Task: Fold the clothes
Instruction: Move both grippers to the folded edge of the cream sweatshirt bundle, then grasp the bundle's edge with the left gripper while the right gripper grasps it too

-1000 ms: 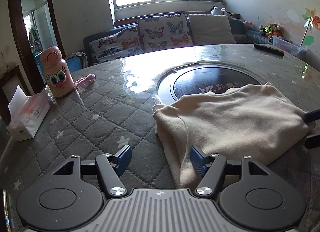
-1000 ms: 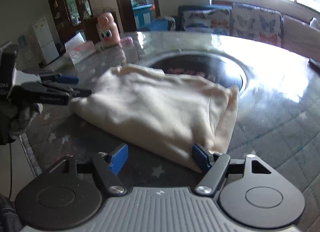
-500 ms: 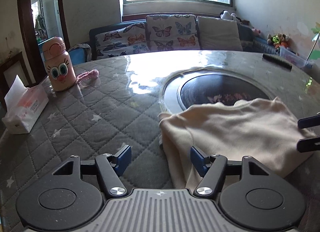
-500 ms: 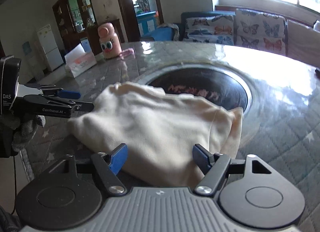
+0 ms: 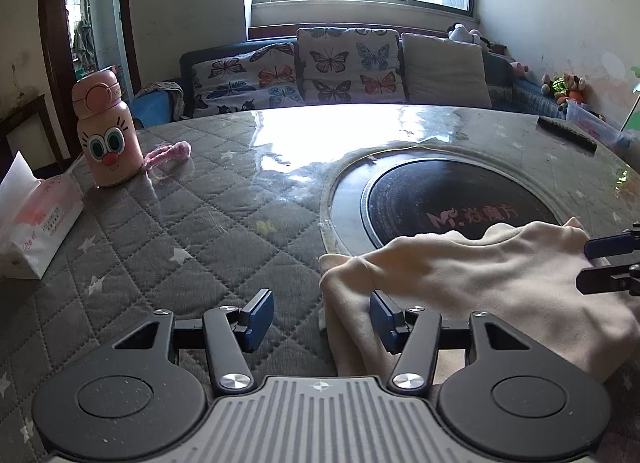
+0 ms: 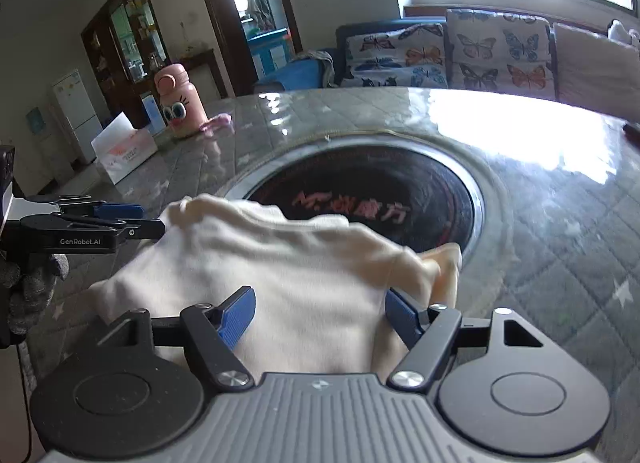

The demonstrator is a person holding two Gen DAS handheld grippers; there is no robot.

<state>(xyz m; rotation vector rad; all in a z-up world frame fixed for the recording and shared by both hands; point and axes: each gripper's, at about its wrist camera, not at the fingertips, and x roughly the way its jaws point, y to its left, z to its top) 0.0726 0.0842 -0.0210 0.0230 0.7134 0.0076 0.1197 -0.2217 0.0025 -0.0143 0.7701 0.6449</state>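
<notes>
We see a cream, soft folded garment lying at the near edge of the round table with its grey quilted cover, partly over the dark round centre plate. Our left tongs gape wide at its left corner; our right tongs stand equally wide over its right end. A pink cartoon-face bottle stands far left.

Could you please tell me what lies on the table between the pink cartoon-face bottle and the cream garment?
Only bare grey quilted table cover separates pink cartoon-face bottle from cream garment, in the left wrist view.
</notes>
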